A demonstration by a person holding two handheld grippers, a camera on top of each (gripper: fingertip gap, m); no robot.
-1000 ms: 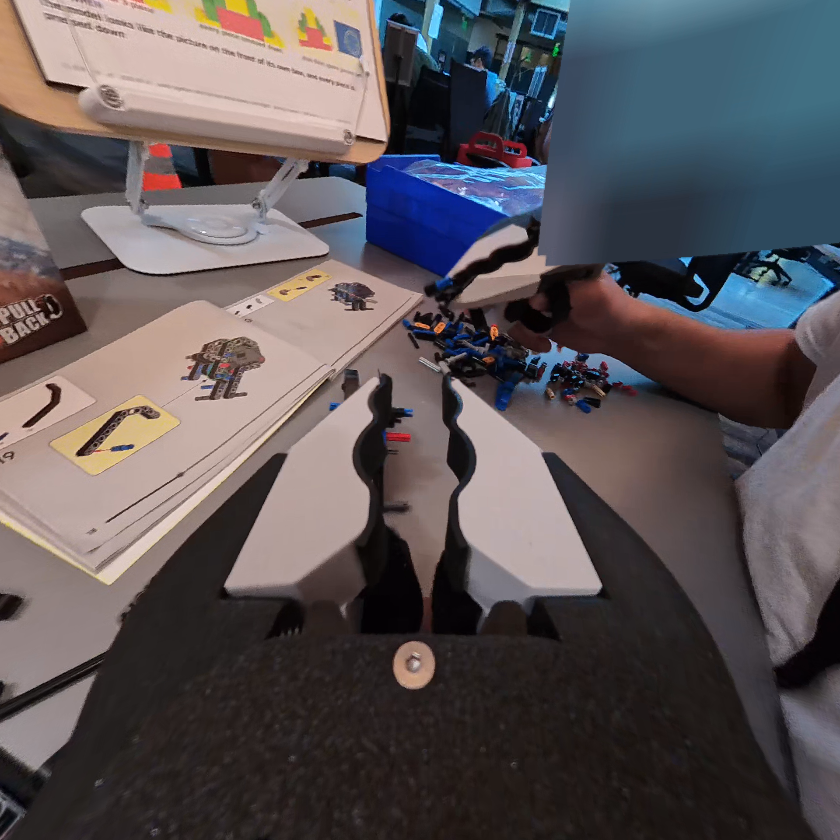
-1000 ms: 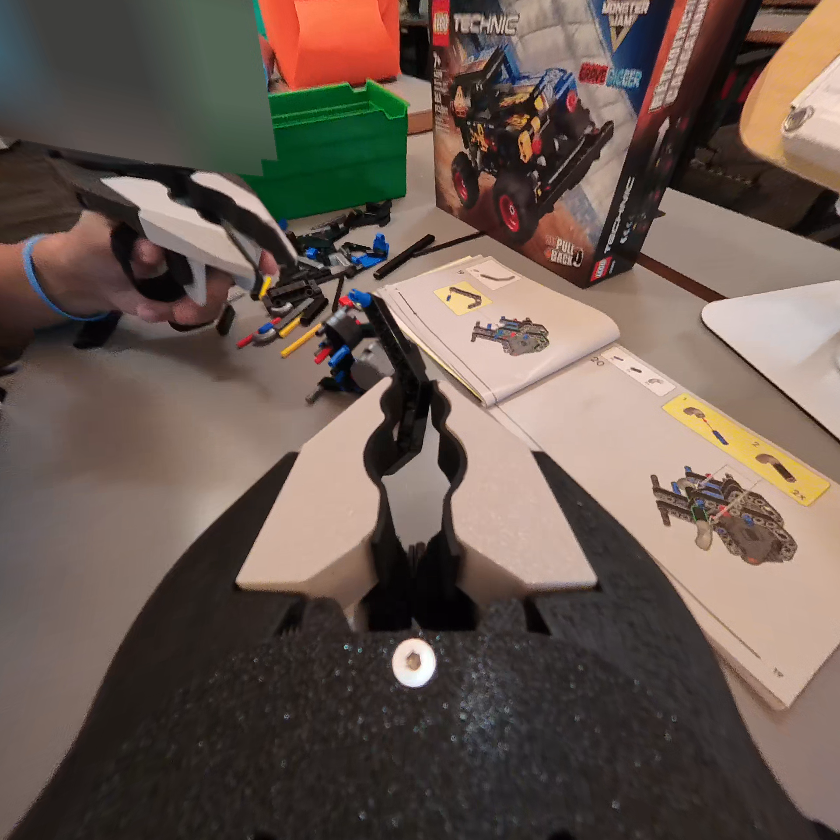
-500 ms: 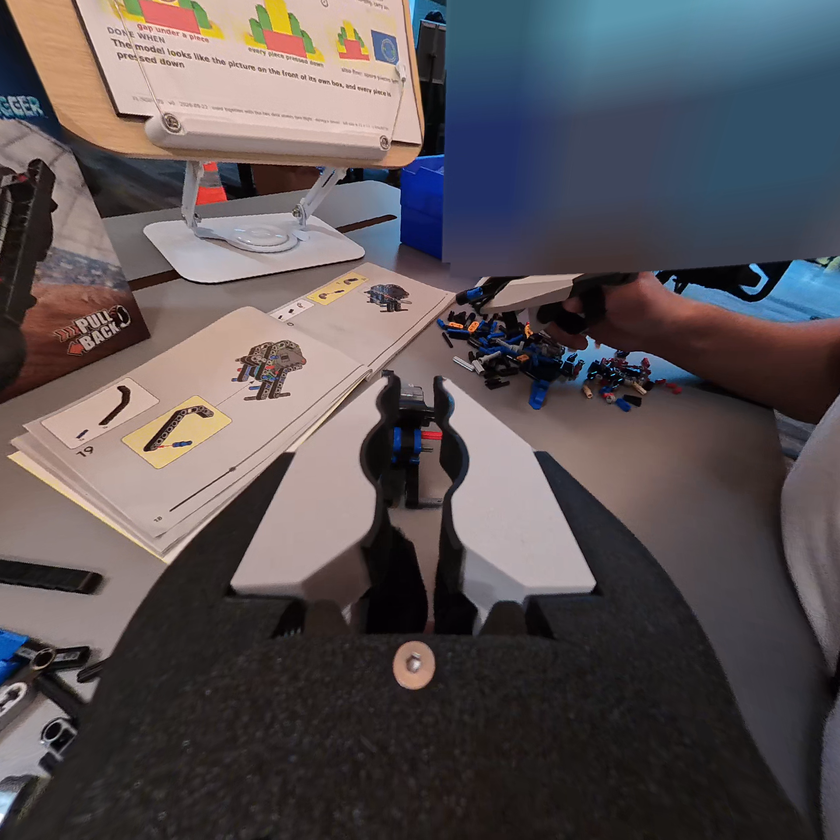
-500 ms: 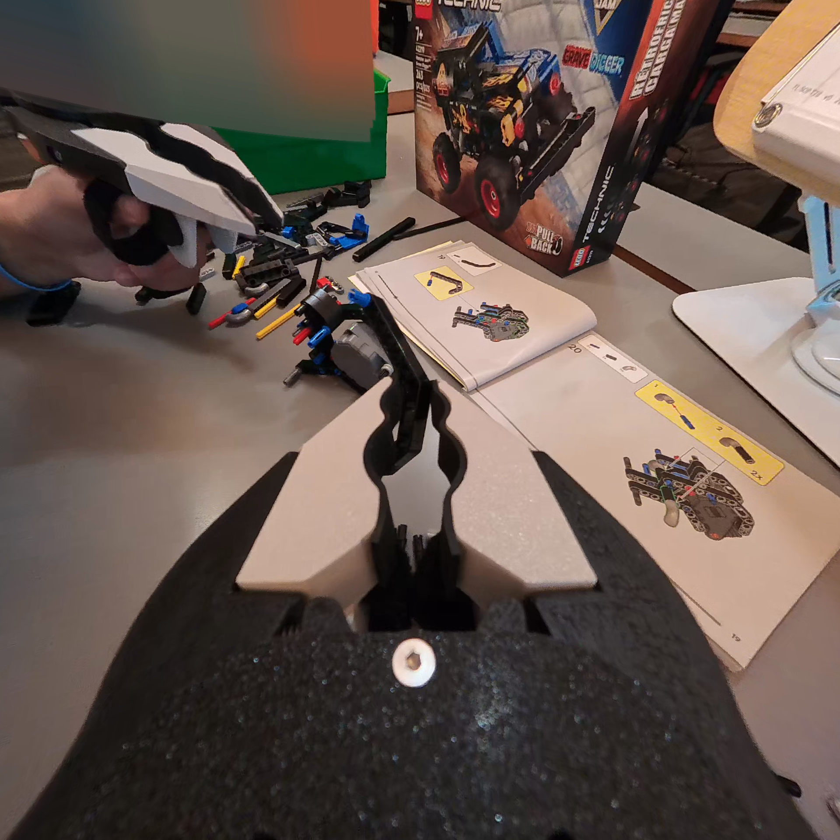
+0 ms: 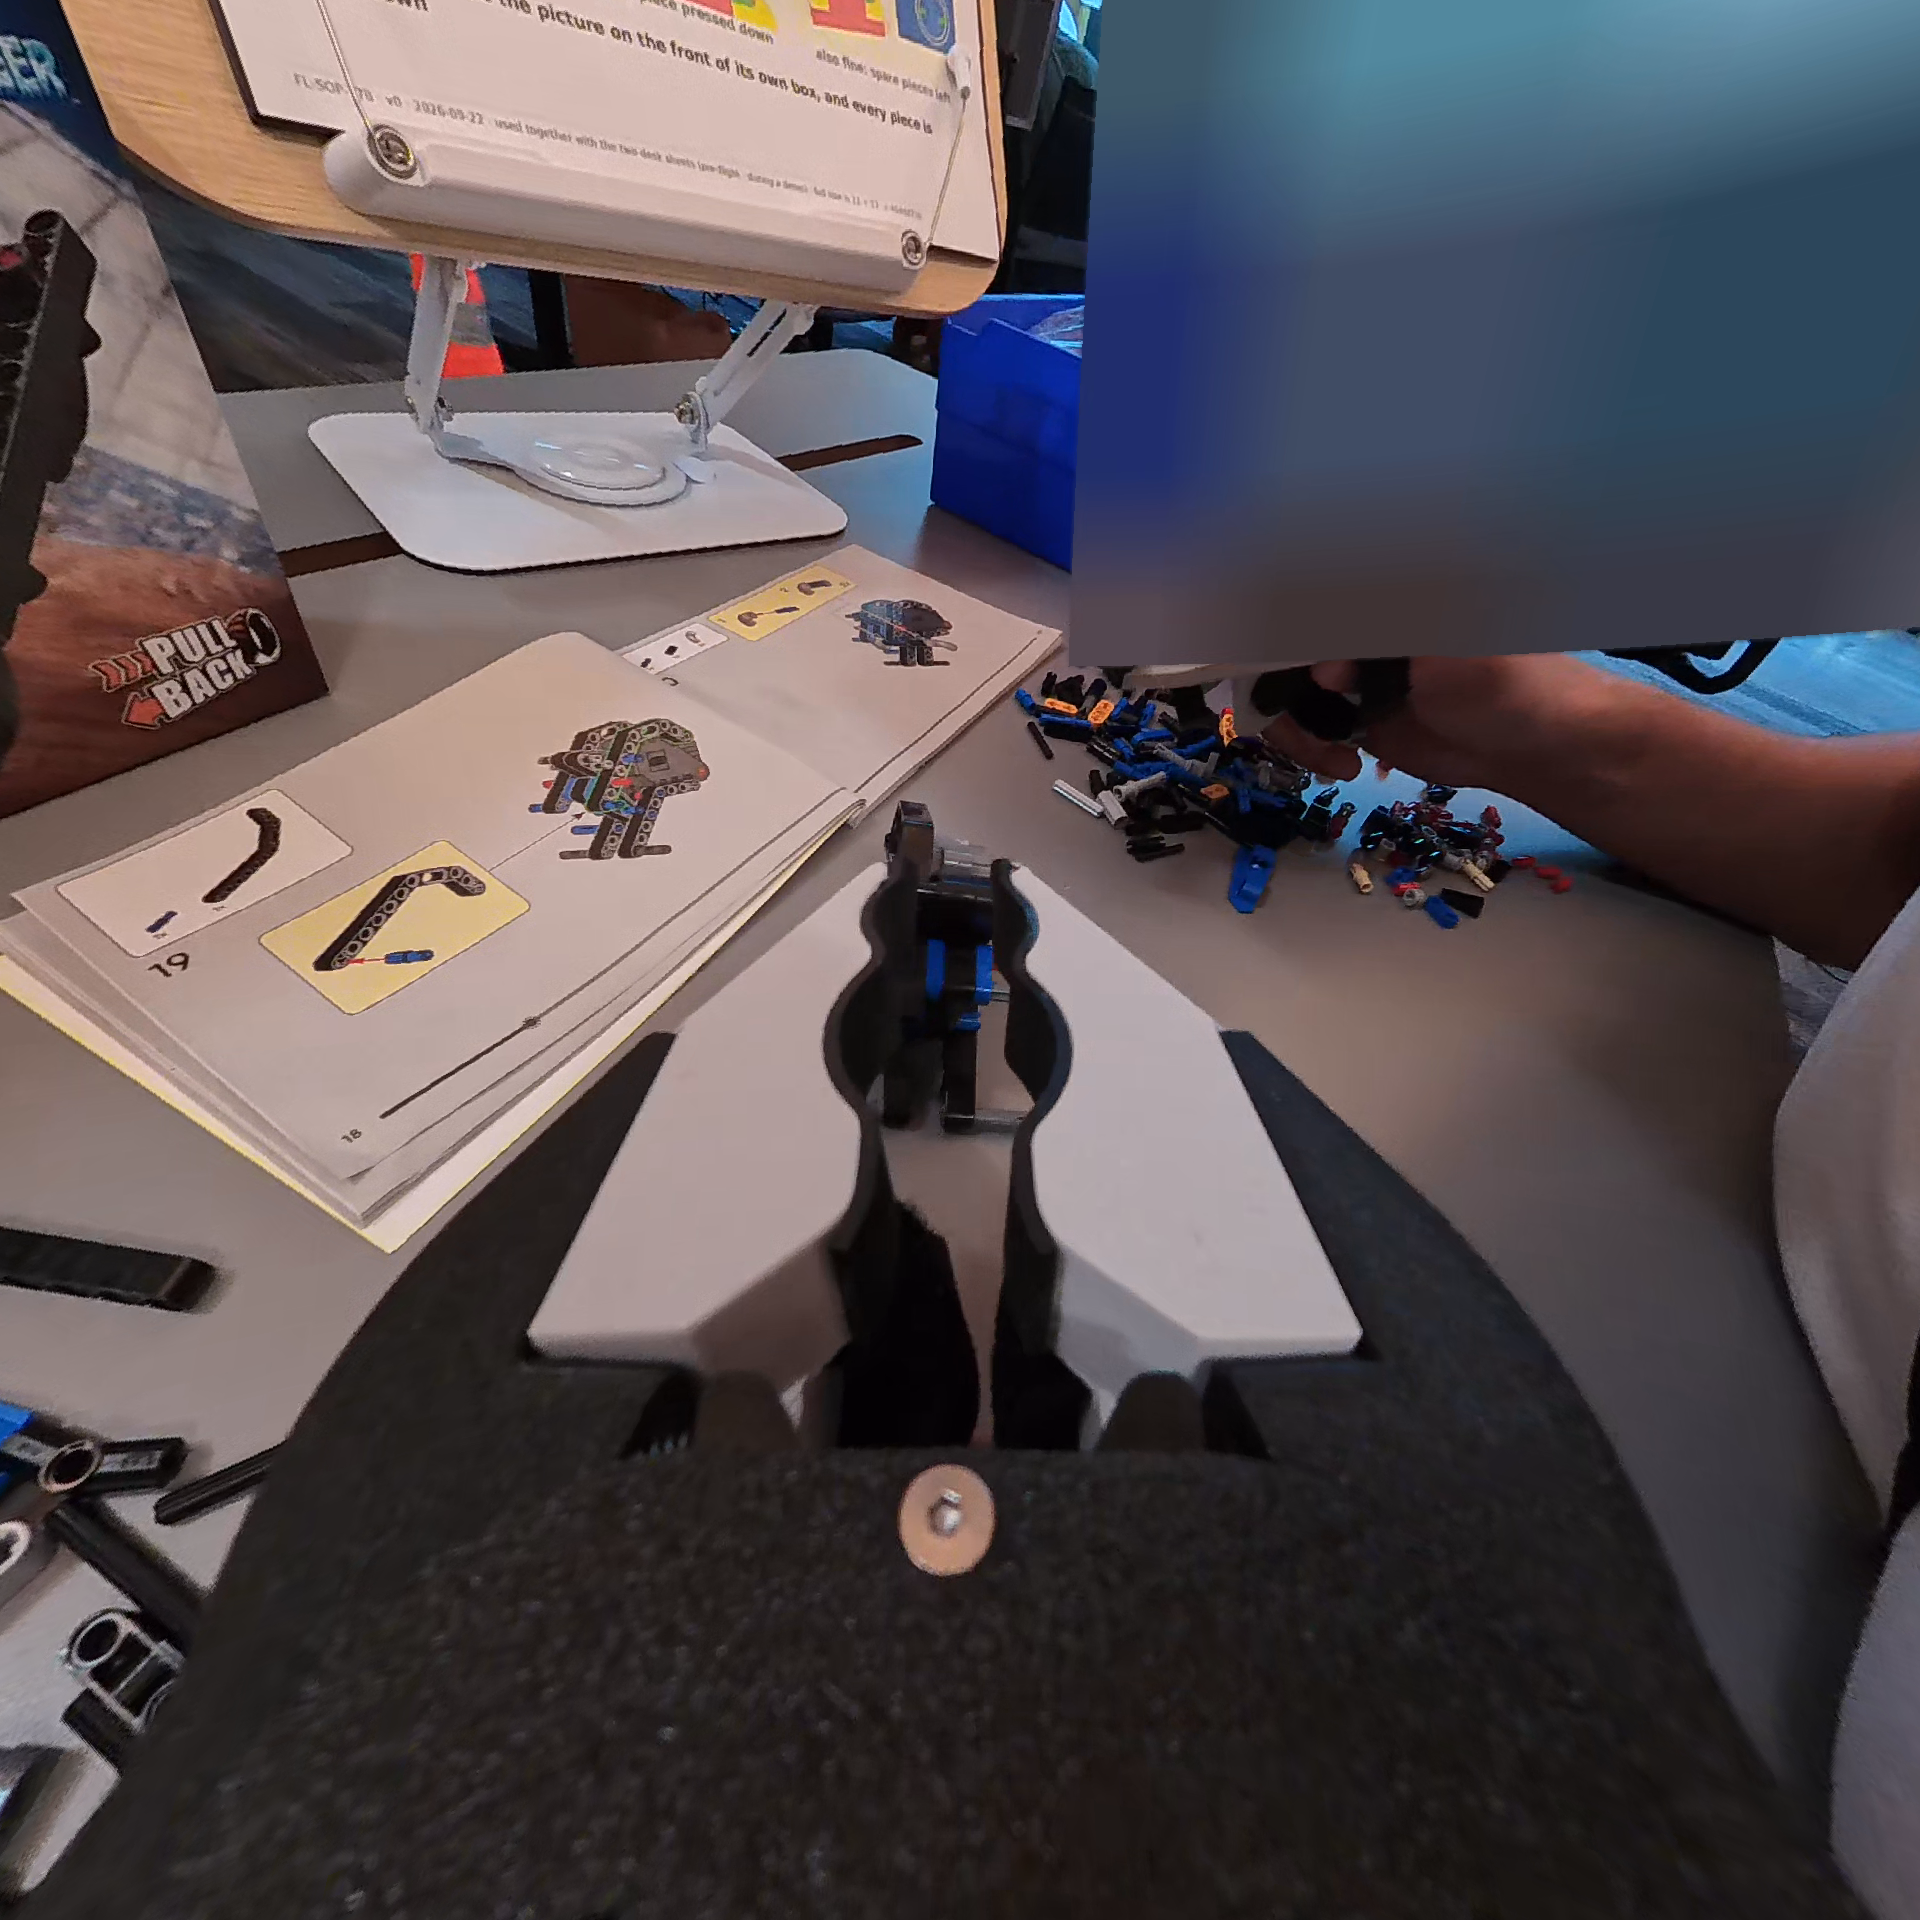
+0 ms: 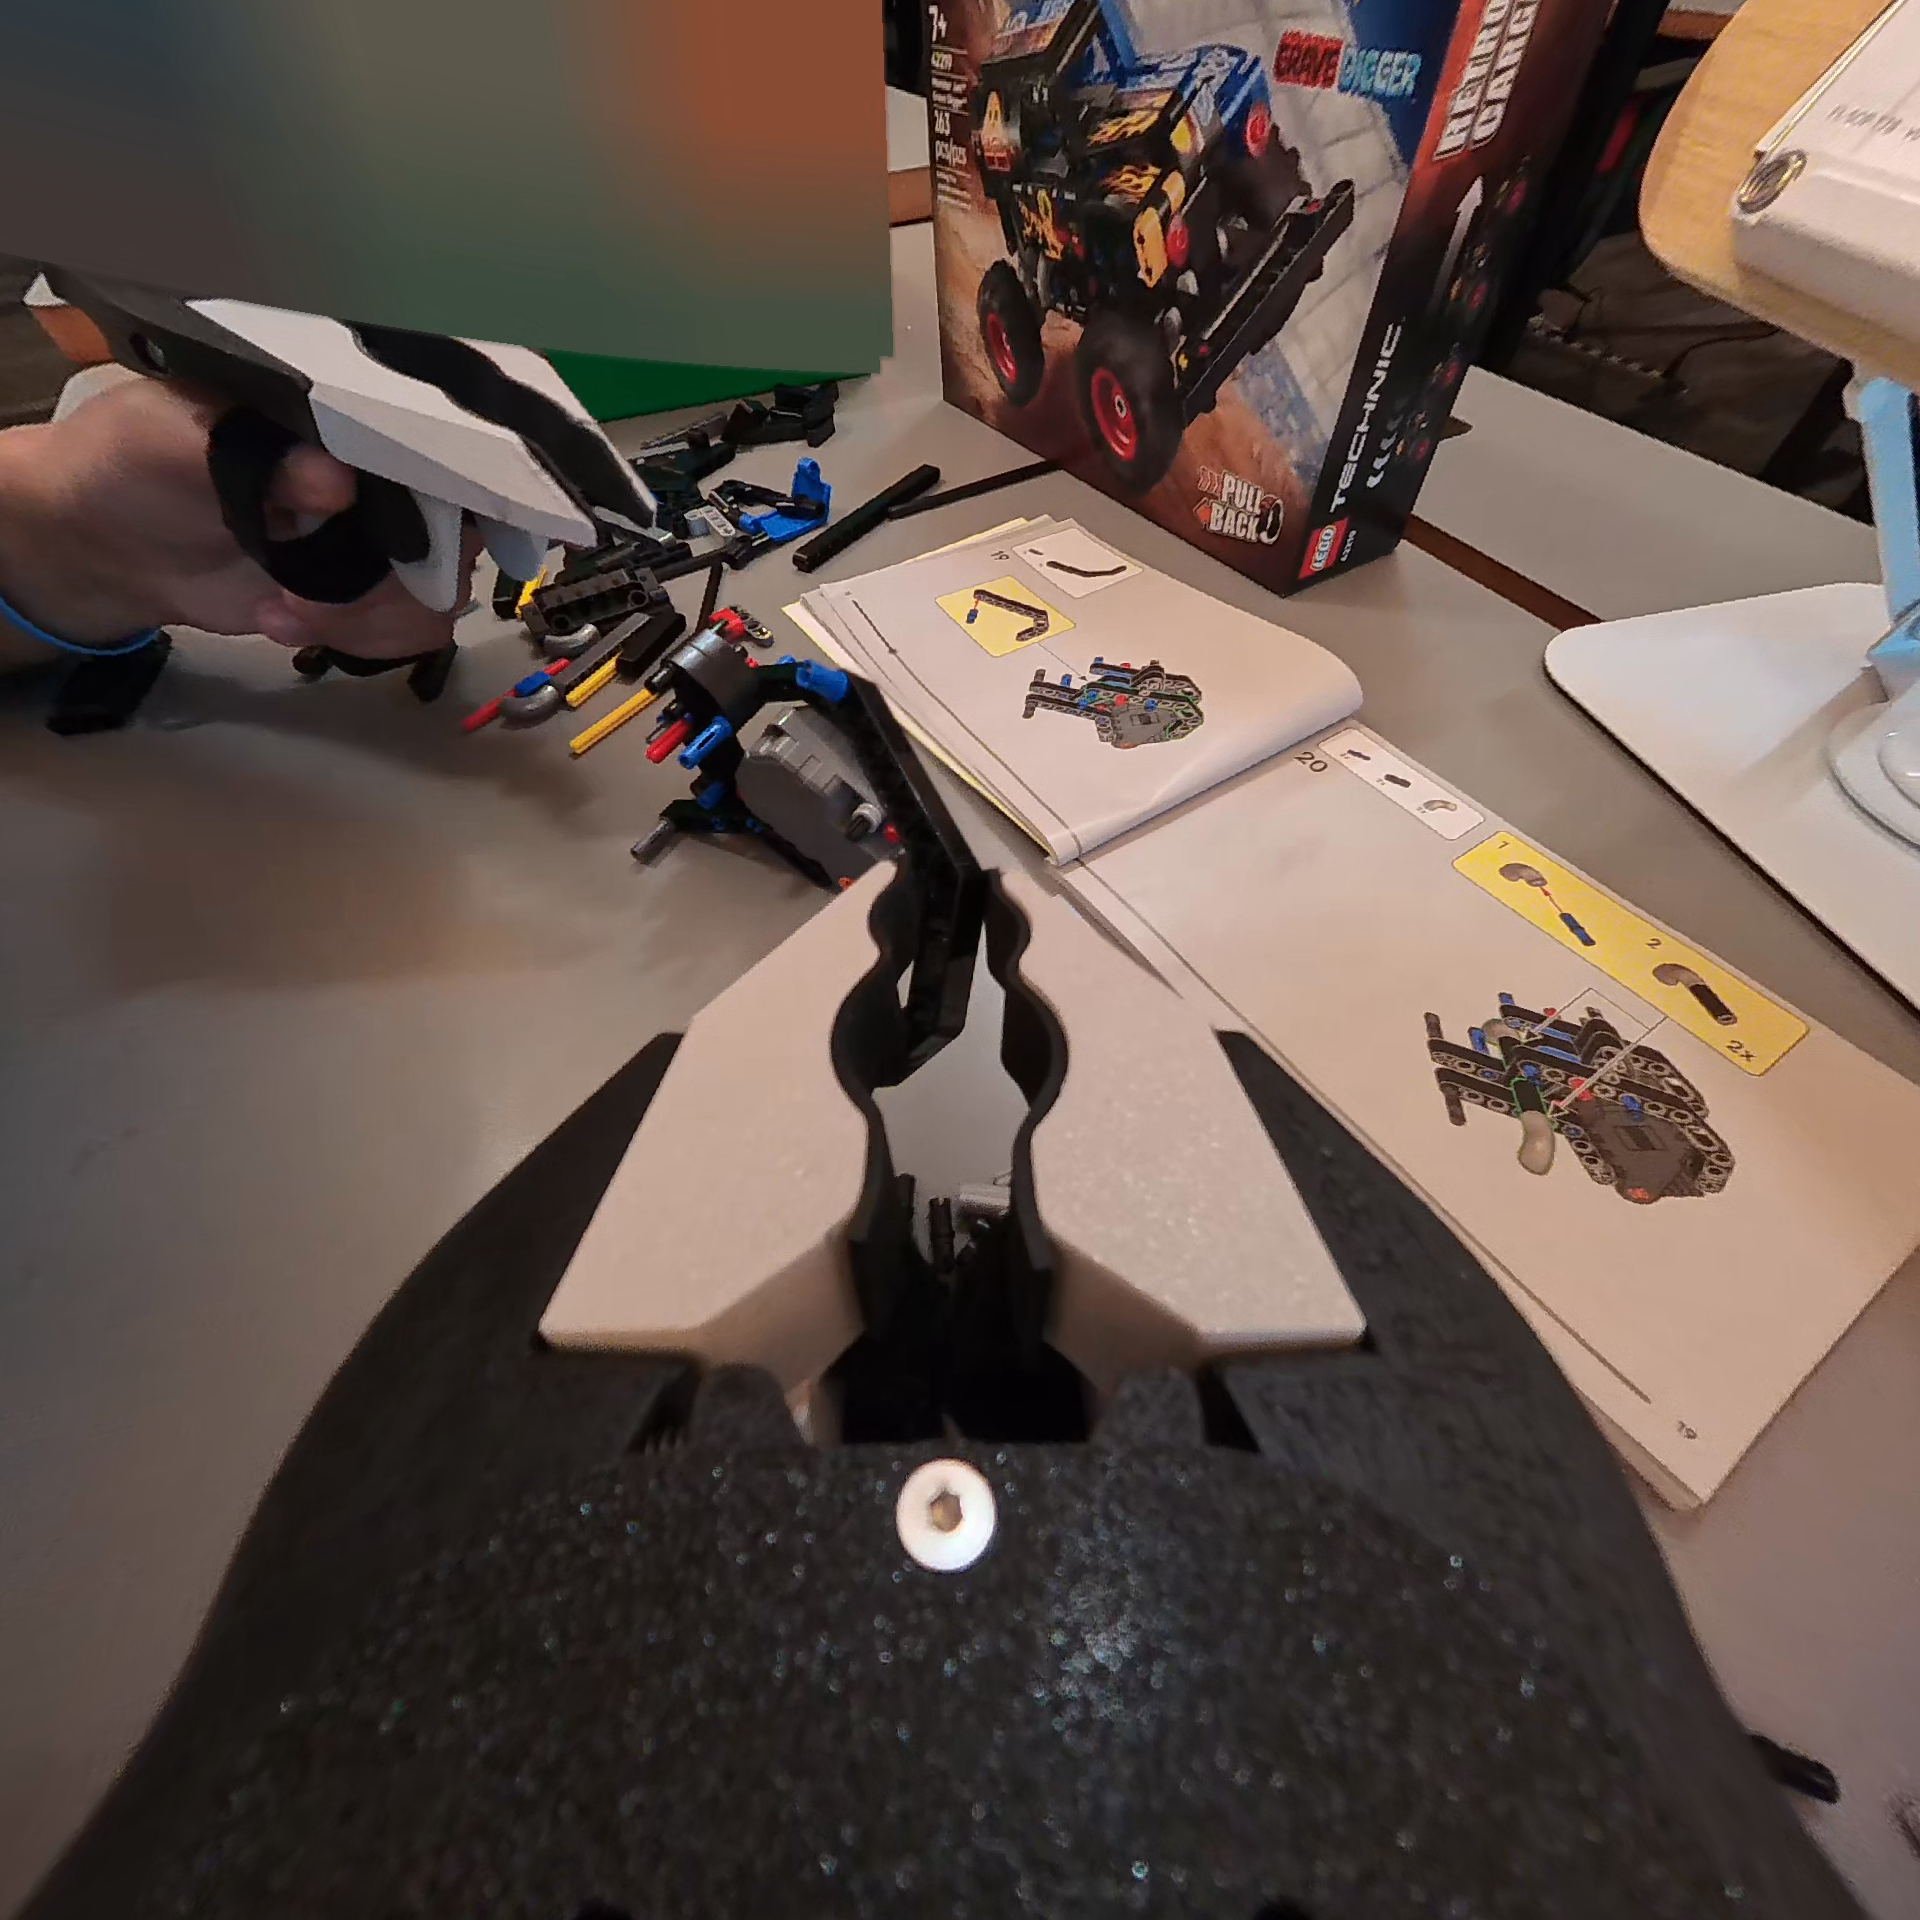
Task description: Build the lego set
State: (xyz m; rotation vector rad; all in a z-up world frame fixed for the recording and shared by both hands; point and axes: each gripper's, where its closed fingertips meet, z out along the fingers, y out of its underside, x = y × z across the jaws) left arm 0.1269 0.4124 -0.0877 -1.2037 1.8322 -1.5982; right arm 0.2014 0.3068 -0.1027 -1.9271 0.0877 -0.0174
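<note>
My right gripper is shut on a black angled beam that sticks up and forward from the fingertips. Its far end is close above the partly built assembly, a grey block with black beams and blue and red pins, lying on the table. I cannot tell if they touch. My left gripper has a narrow gap and holds nothing; the assembly shows through that gap, beyond the tips. In the right wrist view the left gripper hovers over loose pieces, apart from the assembly.
An open instruction booklet lies left of the assembly. A pile of small pins lies by my right hand. Larger loose pieces, the set's box, a white stand base, a blue bin and a green bin ring the table. About 15 cm separates my left fingertips from my right.
My left gripper's gap has narrowed, and it has swung so the assembly lines up between its fingers. My right gripper has kept the beam and edged closer to the assembly.
</note>
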